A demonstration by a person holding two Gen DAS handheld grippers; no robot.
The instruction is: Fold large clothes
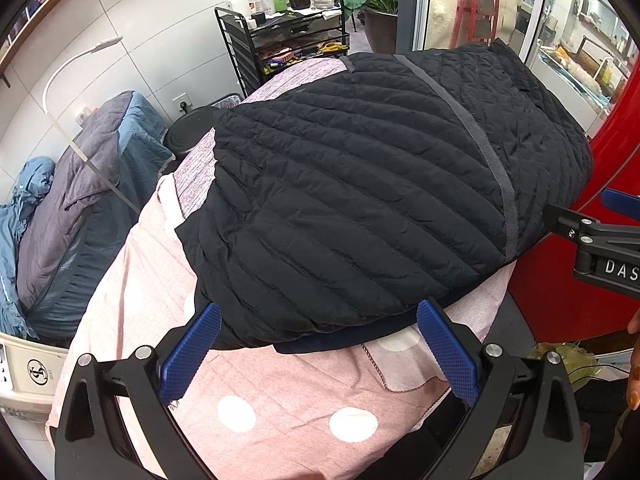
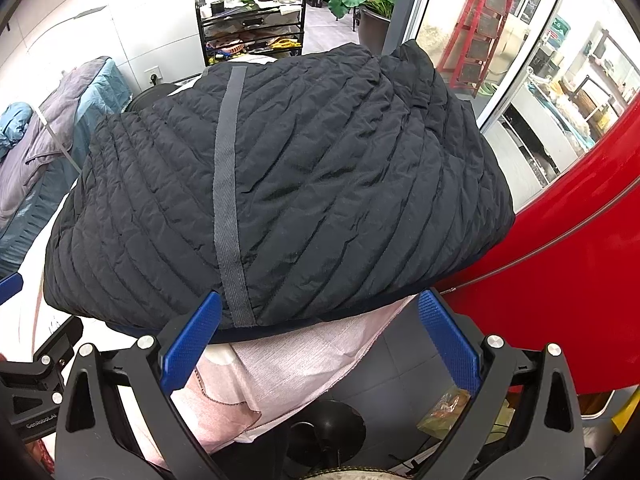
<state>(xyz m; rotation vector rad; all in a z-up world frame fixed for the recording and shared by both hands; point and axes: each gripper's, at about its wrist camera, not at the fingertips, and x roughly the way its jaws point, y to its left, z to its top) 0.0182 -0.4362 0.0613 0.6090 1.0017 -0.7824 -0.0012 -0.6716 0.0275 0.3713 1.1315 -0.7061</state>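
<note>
Black quilted jacket [image 1: 360,184] lies folded in a puffy heap on the pink polka-dot sheet [image 1: 280,392] covering the surface. Left hand-held gripper [image 1: 318,344] is open, empty, its blue pads [image 1: 192,352] flanking the jacket's near hem, just short of it. Right hand-held gripper [image 2: 320,344] also open, empty, at the jacket's near right edge by the grey tape stripe [image 2: 228,184]. Red panel [image 2: 560,240] on the right.
</note>
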